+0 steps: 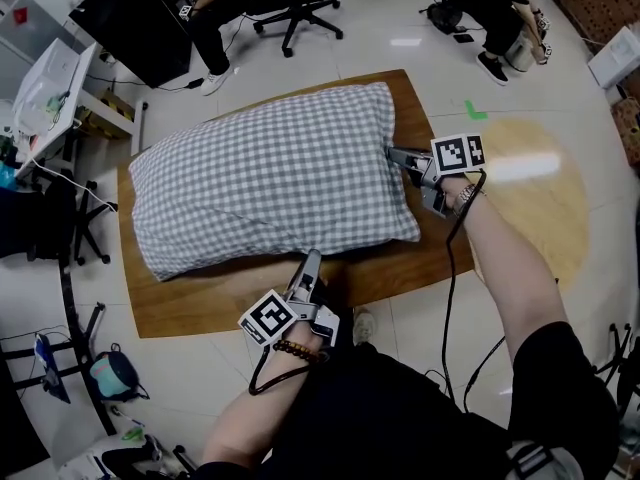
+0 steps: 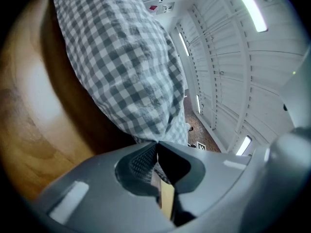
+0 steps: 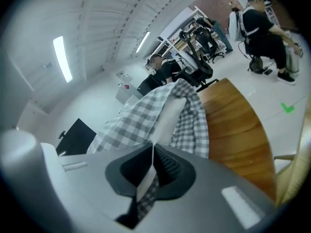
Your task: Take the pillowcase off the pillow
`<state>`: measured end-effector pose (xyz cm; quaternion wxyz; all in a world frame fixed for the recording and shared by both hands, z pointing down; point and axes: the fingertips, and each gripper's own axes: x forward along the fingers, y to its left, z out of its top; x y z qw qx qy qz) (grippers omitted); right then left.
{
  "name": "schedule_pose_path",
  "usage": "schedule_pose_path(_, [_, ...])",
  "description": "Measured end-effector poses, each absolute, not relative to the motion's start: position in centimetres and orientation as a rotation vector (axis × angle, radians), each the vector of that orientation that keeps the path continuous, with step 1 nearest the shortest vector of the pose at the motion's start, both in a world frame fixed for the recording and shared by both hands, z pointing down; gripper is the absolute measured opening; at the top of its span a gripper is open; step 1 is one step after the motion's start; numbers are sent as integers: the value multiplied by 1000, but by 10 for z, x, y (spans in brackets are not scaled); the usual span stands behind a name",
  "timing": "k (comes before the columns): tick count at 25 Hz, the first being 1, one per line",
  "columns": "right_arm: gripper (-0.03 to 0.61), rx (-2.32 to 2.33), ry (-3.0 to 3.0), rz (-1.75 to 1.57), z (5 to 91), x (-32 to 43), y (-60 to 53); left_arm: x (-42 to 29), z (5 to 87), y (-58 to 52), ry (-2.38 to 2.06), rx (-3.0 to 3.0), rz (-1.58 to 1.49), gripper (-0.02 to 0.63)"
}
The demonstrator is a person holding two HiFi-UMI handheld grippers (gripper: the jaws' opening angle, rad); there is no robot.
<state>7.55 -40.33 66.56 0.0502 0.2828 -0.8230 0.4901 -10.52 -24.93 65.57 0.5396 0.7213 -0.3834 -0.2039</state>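
The checked pillowcase sits mid-frame on the wooden table, not off yet. The left gripper is pinched tight on cloth at the lower edge, and the right gripper is clamped on the open end at centre right. My worry: the right one looks like it caught some white pillow along with the check, so a pull could drag both together.

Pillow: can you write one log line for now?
left gripper: shut on pillowcase | right gripper: shut on pillowcase | removal: not done
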Motion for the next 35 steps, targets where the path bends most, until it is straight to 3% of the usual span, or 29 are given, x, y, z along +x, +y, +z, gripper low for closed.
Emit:
schedule_pose_path(10, [8, 1080, -2521, 1257, 638, 93, -407, -137, 662, -220, -1080, 1487, -476, 2])
schedule_pose_path(22, [6, 1211, -2466, 1122, 625, 122, -397, -205, 640, -226, -1157, 1659, -670, 0])
schedule_pose_path(26, [7, 1266, -2432, 1129, 624, 136, -395, -247, 639, -225, -1248, 1591, -740, 0])
schedule_pose_path(30, [6, 1387, -2365, 1194, 632, 174, -395, -332, 653, -212, -1405, 1490, -831, 0])
schedule_pose_path(35, [11, 1303, -2329, 1166, 651, 164, -374, -314, 635, -209, -1350, 1598, -831, 0])
